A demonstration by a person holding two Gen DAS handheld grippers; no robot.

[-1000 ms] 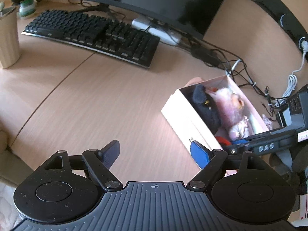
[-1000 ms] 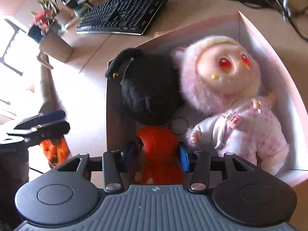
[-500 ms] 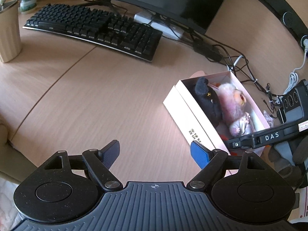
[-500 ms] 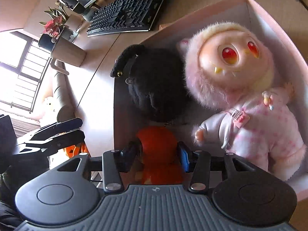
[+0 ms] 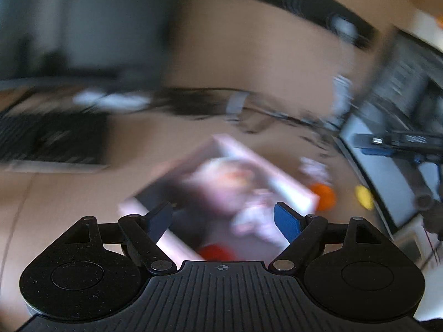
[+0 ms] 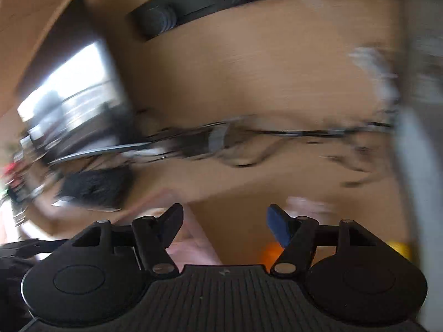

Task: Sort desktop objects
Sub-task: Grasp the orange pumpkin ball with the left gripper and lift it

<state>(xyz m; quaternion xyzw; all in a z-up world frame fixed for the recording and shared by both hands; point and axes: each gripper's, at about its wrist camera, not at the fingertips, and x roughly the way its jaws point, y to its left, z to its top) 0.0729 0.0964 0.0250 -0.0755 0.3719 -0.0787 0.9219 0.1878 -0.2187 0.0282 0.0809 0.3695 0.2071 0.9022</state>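
Observation:
Both views are smeared by motion. The pink box point(image 5: 279, 185) lies on the desk just beyond my left gripper point(image 5: 224, 218), which is open and empty above its near end. Inside lie the pink doll point(image 5: 235, 182), a dark plush point(image 5: 157, 196) and the red toy point(image 5: 216, 251) at the near end. My right gripper point(image 6: 225, 225) is open and empty, raised and facing the back of the desk; it also appears at the right point(image 5: 372, 145). A corner of the box point(image 6: 191, 238) shows under it.
An orange object point(image 5: 322, 196) and a yellow object point(image 5: 364, 196) lie on the desk right of the box; they show again point(image 6: 270, 251) point(image 6: 398, 249). The keyboard point(image 5: 55, 141), monitor point(image 6: 77, 102) and a tangle of cables point(image 6: 249, 135) stand behind.
My right gripper let go of the red toy inside the box, opened and swung up and away. My left gripper moved quickly over to the box's near end.

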